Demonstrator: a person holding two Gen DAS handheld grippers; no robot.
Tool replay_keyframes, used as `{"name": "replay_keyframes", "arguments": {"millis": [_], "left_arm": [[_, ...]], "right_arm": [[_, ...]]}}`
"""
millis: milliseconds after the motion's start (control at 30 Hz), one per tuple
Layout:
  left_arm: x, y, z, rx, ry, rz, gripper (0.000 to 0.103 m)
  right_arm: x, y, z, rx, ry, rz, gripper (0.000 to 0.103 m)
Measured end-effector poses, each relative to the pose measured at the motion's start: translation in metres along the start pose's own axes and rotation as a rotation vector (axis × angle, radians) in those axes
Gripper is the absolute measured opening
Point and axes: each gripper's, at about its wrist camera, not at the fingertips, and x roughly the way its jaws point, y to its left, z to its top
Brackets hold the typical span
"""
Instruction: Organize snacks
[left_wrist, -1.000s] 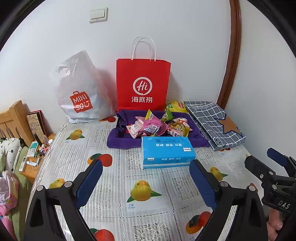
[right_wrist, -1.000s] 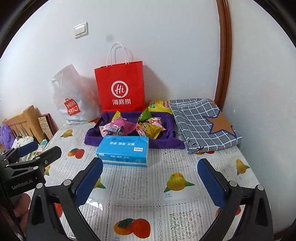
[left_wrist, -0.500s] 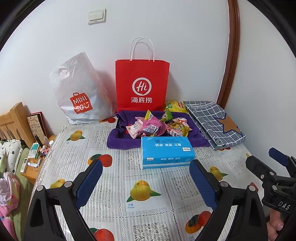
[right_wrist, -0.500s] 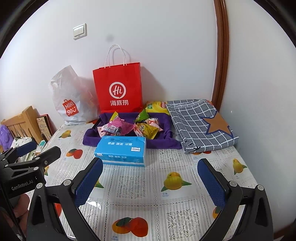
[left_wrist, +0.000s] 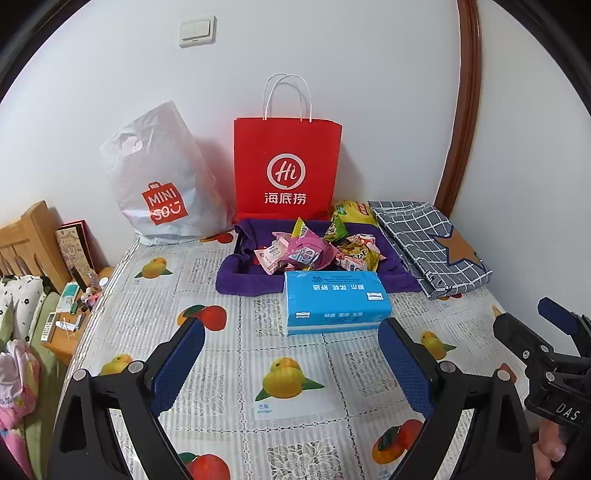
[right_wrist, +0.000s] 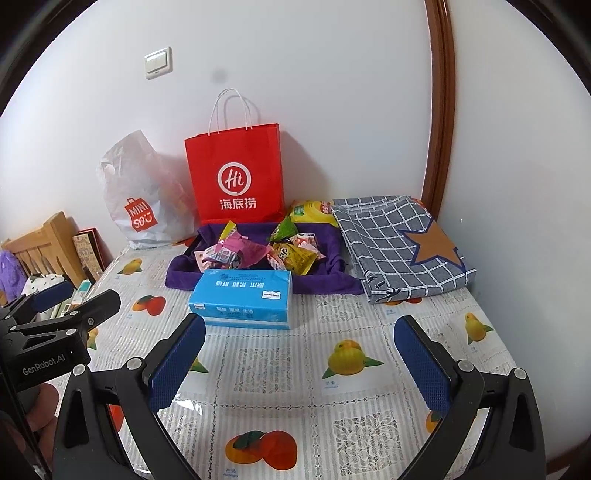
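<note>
A pile of small snack packets (left_wrist: 317, 249) (right_wrist: 258, 251) lies in a purple cloth tray (left_wrist: 240, 273) (right_wrist: 181, 271) at the back of the table. A yellow snack bag (left_wrist: 352, 212) (right_wrist: 314, 212) leans behind it. A blue tissue pack (left_wrist: 334, 301) (right_wrist: 242, 297) sits just in front of the tray. My left gripper (left_wrist: 291, 358) hovers open above the table, short of the tissue pack, holding nothing. My right gripper (right_wrist: 299, 354) is open too, empty, in front of the pack and to its right. Each gripper shows at the edge of the other's view.
A red paper bag (left_wrist: 288, 170) (right_wrist: 236, 177) and a white Miniso plastic bag (left_wrist: 159, 181) (right_wrist: 136, 195) stand against the wall. Folded checked cloth (left_wrist: 432, 243) (right_wrist: 399, 243) lies at the back right. A wooden headboard (left_wrist: 26, 243) and a cluttered side stand (left_wrist: 74, 306) sit off the left edge.
Both views have shifted slightly, the right one drifting a little rightward and back. Nothing on the table has moved and both grippers have stayed open.
</note>
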Motion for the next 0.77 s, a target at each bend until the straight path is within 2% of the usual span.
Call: {"name": "replay_keyframes", "arguments": {"millis": [767], "left_arm": [[-0.0016,0.0,0.0002,0.001,-0.004,0.002,0.095]], "right_arm": [[-0.0039,-0.0004,-0.0027,0.008,-0.013,0.003,0.101]]}}
